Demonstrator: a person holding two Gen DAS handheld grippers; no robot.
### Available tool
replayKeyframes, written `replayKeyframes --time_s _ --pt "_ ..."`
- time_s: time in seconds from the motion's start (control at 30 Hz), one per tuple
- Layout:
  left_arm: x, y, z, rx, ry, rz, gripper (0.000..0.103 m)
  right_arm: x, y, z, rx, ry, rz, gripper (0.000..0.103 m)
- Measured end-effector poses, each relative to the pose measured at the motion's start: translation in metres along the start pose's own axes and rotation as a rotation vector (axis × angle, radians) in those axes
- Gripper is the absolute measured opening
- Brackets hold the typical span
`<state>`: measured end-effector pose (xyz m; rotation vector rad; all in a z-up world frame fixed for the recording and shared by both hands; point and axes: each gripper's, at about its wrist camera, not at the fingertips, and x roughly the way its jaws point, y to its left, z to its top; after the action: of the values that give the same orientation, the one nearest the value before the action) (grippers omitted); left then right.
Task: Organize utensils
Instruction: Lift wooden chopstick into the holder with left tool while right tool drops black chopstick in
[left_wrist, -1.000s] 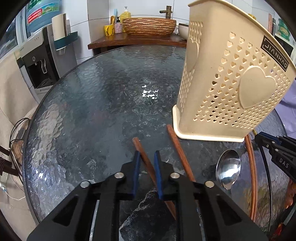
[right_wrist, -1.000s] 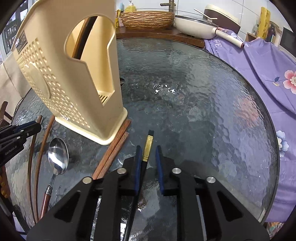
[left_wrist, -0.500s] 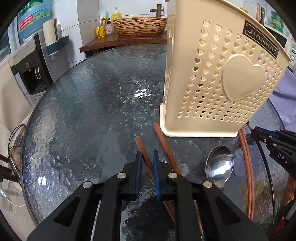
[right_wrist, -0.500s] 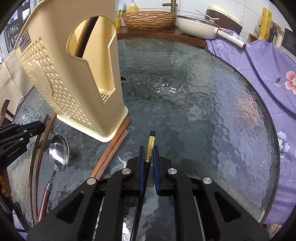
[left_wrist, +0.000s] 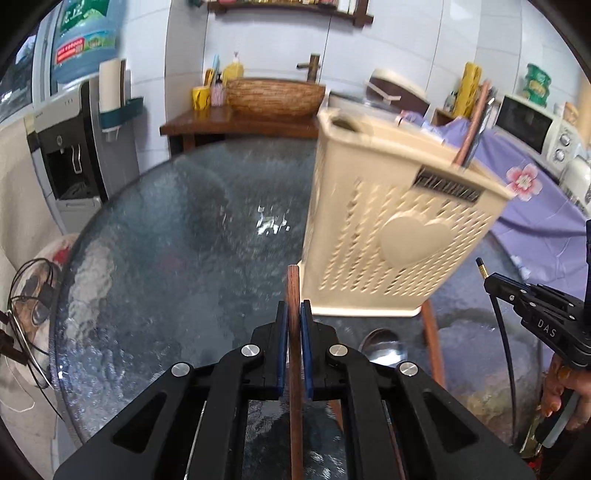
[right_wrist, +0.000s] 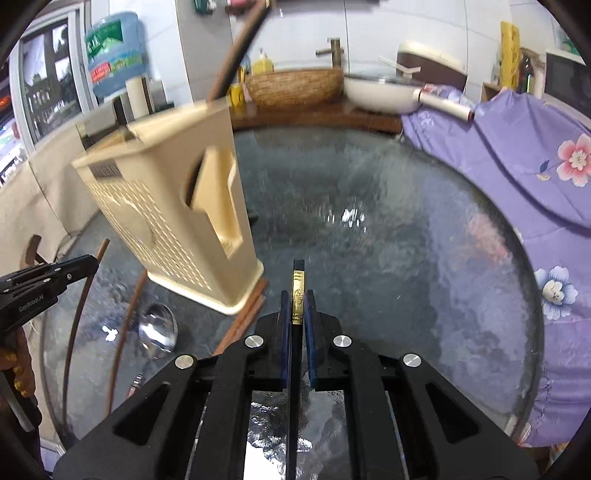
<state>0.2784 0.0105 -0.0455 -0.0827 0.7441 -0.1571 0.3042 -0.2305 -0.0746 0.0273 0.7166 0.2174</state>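
My left gripper (left_wrist: 294, 308) is shut on a brown wooden chopstick (left_wrist: 294, 295) and holds it above the glass table (left_wrist: 166, 258). My right gripper (right_wrist: 295, 297) is shut on a black chopstick with a gold band (right_wrist: 298, 291), also lifted. The cream utensil holder (left_wrist: 399, 236) with heart holes stands just right of the left gripper and holds some utensils (left_wrist: 474, 122); it also shows in the right wrist view (right_wrist: 177, 214). A metal spoon (right_wrist: 158, 328) and brown chopsticks (right_wrist: 243, 317) lie on the glass by its base.
Two more brown chopsticks (right_wrist: 125, 325) lie at the table's left edge in the right wrist view. A purple flowered cloth (right_wrist: 517, 155) covers something right of the table. A wooden counter with a woven basin (left_wrist: 275, 96) stands behind. A water dispenser (left_wrist: 70, 147) stands left.
Both grippers have closed on their chopsticks and lifted them off the glass. Both views have risen and now look more level across the table.
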Motion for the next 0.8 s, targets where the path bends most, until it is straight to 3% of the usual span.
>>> replayKeyframes --time_s 0.43,0.57,0.8 --pt "-0.102 -0.012 0.007 0.053 -0.203 -0.066 0.007 -0.115 0.01 0.018 -0.031 -0.239 0.142 0.008" --pt "-0.123 -0.013 0.008 0.064 -0.235 -0.09 0.007 -0.132 0.011 0.024 -0.028 -0.252 0.203 0.008" --pt "-0.14 -0.008 0.011 0.066 -0.263 -0.113 0.007 -0.136 0.013 0.028 -0.027 -0.258 0.232 0.008"
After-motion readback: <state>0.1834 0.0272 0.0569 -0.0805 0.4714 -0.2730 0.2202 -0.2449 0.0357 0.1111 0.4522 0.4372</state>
